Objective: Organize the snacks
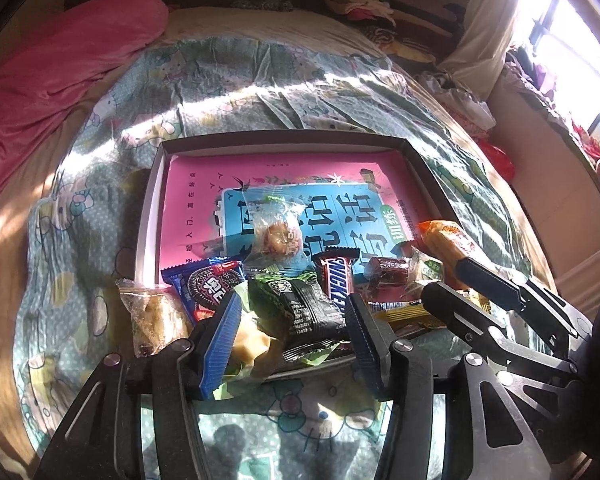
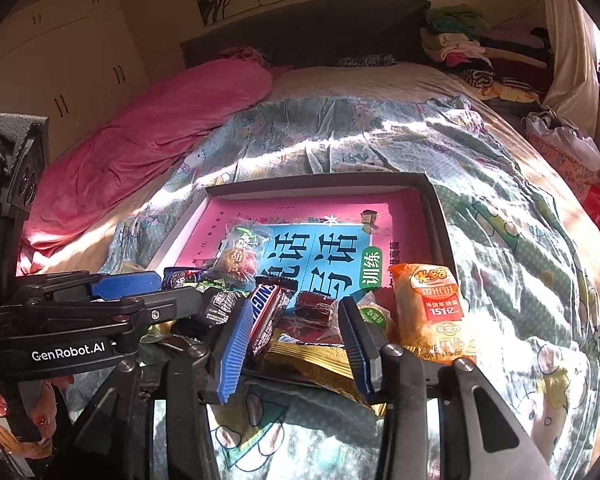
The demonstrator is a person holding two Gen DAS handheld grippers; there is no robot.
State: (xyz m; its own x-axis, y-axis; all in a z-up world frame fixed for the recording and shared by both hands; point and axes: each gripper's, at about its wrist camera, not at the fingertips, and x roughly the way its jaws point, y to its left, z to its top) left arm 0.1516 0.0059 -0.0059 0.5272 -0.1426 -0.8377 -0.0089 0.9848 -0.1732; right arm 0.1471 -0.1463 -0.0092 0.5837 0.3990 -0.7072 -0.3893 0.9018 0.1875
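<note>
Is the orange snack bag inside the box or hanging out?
Partly out. The orange snack bag lies across the box wall's right edge, its near end over the blanket.

You've got a pink-and-blue book (image 1: 284, 200) in the dark-rimmed box (image 1: 284, 136), a brown Snickers bar (image 1: 337, 280), blue Oreo pack (image 1: 208, 286), black-green packet (image 1: 300, 312), orange rice-cracker pack (image 2: 432, 312), cartoon-cat teal bedsheet (image 1: 228, 92), pink blanket (image 1: 60, 68).

"snickers" on the chocolate bar (image 1: 337, 282), "genrobot.ai" on the left gripper (image 2: 148, 292), "151" on the orange packet (image 2: 432, 312).
</note>
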